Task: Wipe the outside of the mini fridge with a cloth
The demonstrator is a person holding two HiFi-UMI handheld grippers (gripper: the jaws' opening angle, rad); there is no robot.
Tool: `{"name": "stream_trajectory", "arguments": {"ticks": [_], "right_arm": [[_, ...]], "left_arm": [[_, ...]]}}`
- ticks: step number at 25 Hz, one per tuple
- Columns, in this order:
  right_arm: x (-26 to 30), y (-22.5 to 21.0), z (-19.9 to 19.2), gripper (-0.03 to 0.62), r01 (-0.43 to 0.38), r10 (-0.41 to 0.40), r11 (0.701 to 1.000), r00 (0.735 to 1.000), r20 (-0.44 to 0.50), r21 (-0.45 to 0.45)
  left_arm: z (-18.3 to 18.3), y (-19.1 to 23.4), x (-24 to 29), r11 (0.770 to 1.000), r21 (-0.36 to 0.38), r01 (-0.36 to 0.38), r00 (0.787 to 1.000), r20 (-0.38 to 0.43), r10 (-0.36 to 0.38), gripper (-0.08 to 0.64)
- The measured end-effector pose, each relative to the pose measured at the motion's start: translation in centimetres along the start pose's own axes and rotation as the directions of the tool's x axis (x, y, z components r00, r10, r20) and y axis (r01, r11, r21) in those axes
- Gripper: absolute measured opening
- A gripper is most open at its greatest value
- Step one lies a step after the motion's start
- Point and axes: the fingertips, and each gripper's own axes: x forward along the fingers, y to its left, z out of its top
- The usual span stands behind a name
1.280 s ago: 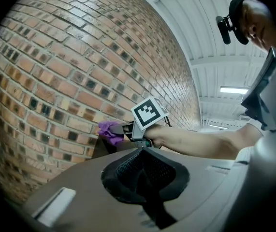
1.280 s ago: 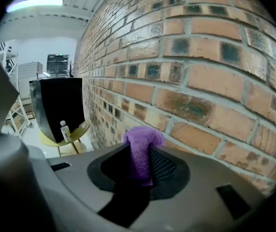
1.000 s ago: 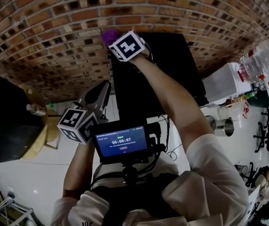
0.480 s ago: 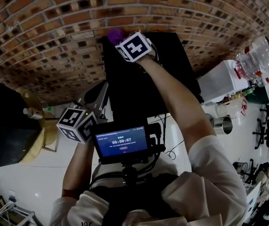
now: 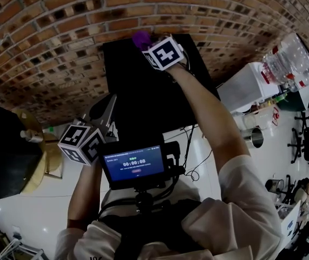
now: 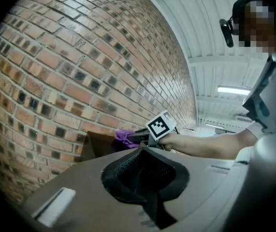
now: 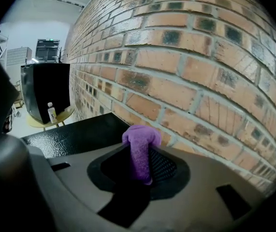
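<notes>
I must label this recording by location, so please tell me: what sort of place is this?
Probably an office or lab workroom: a bare brick wall, a black mini fridge beside it, office chairs on a white floor, and a strip light overhead.

The head view looks steeply down from above the person onto the mini fridge [image 5: 143, 99] and brick wall [image 5: 57, 42]; the left gripper view, farther back, looks level along its fingers toward the right gripper [image 6: 137, 137]. The right gripper view sits close to the wall, angled down; all three share the cloth [image 7: 140, 151], fridge top and bricks.
</notes>
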Motion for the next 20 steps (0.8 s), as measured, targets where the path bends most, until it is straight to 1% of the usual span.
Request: {"name": "stream_trajectory", "arguments": {"ticks": [6, 20], "right_arm": [[-2.1, -3.9, -2.6, 0.11, 0.032, -0.032, 0.999, 0.999, -0.004, 0.036], [-3.4, -9.1, -6.8, 0.11, 0.13, -0.126, 0.986, 0.991, -0.05, 0.102]], "left_arm": [[0.1, -2.1, 1.3, 1.0, 0.009, 0.003, 1.0, -0.009, -0.003, 0.006], [0.0, -1.8, 1.3, 1.0, 0.025, 0.015, 1.0, -0.022, -0.014, 0.006]]}}
